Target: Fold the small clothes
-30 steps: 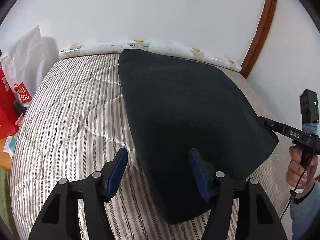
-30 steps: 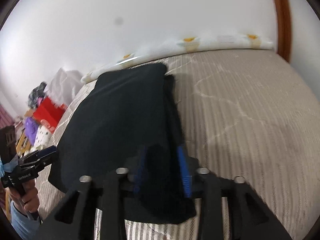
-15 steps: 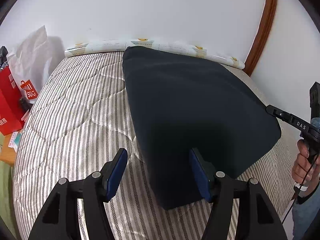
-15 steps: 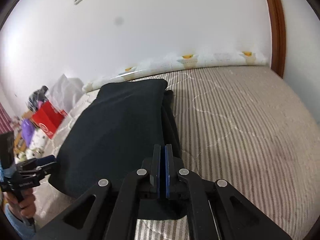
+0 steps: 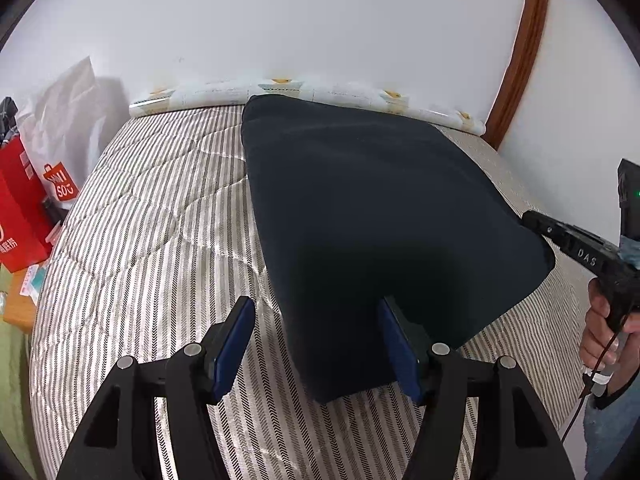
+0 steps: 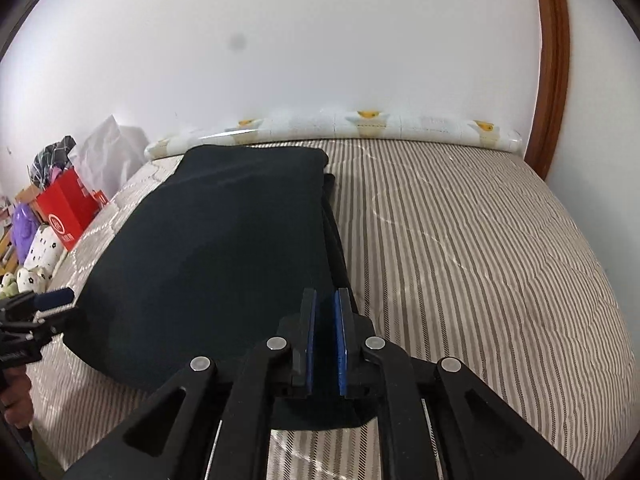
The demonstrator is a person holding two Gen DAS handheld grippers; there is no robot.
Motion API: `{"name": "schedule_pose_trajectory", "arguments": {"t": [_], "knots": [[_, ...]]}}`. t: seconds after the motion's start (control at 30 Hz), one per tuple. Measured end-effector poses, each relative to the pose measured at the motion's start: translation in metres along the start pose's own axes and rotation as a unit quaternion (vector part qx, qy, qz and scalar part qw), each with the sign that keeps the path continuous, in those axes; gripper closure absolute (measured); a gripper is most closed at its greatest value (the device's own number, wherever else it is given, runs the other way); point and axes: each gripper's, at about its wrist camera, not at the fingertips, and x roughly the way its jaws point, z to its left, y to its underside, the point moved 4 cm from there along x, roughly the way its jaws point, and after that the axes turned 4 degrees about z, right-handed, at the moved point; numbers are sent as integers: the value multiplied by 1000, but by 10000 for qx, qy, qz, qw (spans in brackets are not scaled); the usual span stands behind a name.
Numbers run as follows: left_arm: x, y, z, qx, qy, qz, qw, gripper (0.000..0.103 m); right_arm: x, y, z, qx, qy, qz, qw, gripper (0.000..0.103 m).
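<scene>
A dark navy garment (image 5: 380, 220) lies folded lengthwise on the striped quilted bed (image 5: 160, 240). My left gripper (image 5: 316, 344) stands open over its near left corner, one pad above the cloth and the other above the quilt, gripping nothing. In the right wrist view the garment (image 6: 224, 248) runs away from me. My right gripper (image 6: 324, 336) sits at its near right edge, its jaws opening by a narrow gap that dark cloth fills. The left wrist view shows that right gripper (image 5: 532, 222) at the garment's right corner, held by a hand (image 5: 604, 332).
A rolled mat with yellow prints (image 5: 320, 92) lies along the wall at the bed's far edge. Red and white shopping bags (image 5: 20, 216) stand left of the bed, with plush toys (image 6: 36, 248) beside them. A wooden frame (image 5: 516, 52) rises at the right. Bare quilt (image 6: 460, 240) stretches right of the garment.
The right gripper's jaws went from wide apart around the cloth edge to nearly together, then parted slightly. Its view tipped up a little. The left gripper stayed open in place.
</scene>
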Motion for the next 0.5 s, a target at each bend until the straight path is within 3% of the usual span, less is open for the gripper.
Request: {"name": "schedule_pose_trajectory", "arguments": {"t": [0.2,0.5], "knots": [[2,1,-4,-4,36,52,10000,42,3,8,-12,359,-69,137,9992,89],[5,3,-9,-40,75,46,10000,42,-2,10,-18,398,-21,91,9992,83]]}}
